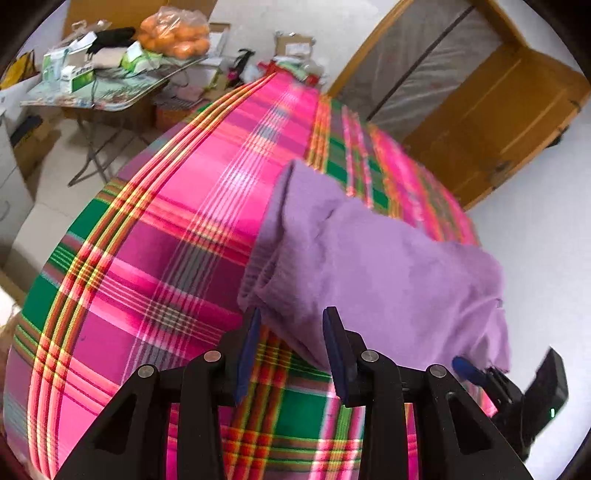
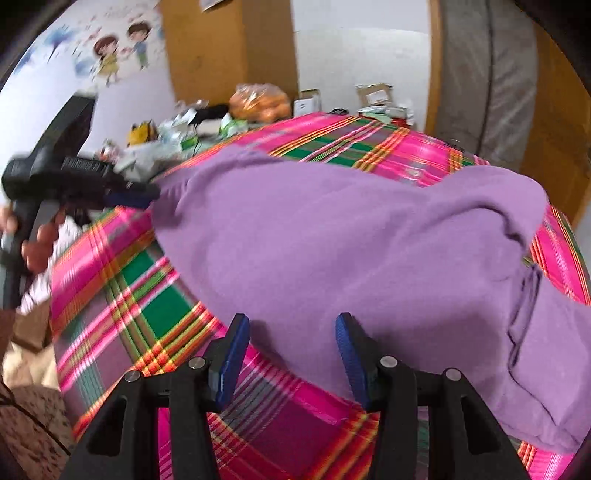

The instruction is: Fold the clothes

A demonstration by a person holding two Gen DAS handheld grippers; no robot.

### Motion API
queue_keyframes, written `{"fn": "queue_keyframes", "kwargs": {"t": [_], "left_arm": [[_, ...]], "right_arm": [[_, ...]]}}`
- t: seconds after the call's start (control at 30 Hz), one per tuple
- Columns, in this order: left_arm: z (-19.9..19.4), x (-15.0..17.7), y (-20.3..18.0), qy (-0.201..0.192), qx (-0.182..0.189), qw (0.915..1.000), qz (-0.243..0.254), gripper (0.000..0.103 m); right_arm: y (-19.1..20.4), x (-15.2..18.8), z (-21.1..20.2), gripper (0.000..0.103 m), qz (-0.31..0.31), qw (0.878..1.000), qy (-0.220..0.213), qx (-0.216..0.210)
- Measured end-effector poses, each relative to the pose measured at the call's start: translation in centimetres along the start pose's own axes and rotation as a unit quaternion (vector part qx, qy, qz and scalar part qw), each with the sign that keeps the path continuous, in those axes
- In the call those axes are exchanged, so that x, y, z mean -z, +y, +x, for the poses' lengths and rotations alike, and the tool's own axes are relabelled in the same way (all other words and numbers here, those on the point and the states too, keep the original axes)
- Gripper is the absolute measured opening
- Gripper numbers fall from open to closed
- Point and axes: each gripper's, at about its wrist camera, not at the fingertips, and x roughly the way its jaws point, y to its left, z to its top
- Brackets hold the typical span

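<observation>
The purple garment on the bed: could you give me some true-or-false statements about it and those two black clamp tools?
1. The purple garment lies on a pink and green plaid sheet. True.
2. The left gripper is clamped shut on the garment. False: its jaws are open, with nothing between them.
3. The right gripper is open. True.
4. The garment is neatly folded into a small square. False: it is spread out and rumpled.
5. A bag of oranges sits on the bed. False: it is on a side table.
</observation>
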Motion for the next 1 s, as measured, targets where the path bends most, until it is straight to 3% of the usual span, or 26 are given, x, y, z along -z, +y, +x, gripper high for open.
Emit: {"fn": "queue_keyframes", "kwargs": {"t": [0.13,0.3,0.43,0.53,0.73,0.87,1.0], "left_arm": [[0.6,-0.5,0.1,0.013,0.035,0.9989,-0.029,0.036],[1.0,-0.7,-0.1,0.016,0.041,0.9983,-0.039,0.036],[1.3,-1.4,0.2,0.017,0.066,0.9952,-0.069,0.036],[1.5,-1.7,0.5,0.017,0.083,0.9927,-0.086,0.023],[2.4,-2.2,0.0,0.029,0.071,0.9937,-0.082,0.019],[4.2,-2.4,-0.4,0.068,0.043,0.9934,-0.082,0.023],[4.7,-2.3,-0.5,0.076,0.049,0.9917,-0.091,0.025]], "right_arm": [[0.3,0.2,0.1,0.049,-0.007,1.0,0.004,-0.001],[0.8,0.2,0.5,0.049,-0.018,1.0,0.01,0.004],[1.2,0.1,0.7,0.049,-0.027,0.999,0.014,0.011],[1.5,0.0,0.7,0.049,-0.031,0.999,0.015,0.013],[2.2,-0.5,0.8,0.049,-0.036,0.999,0.009,-0.002],[2.7,-1.0,1.2,0.049,-0.033,0.999,0.007,-0.005],[3.2,-1.5,1.7,0.049,-0.039,0.999,0.009,-0.003]]}}
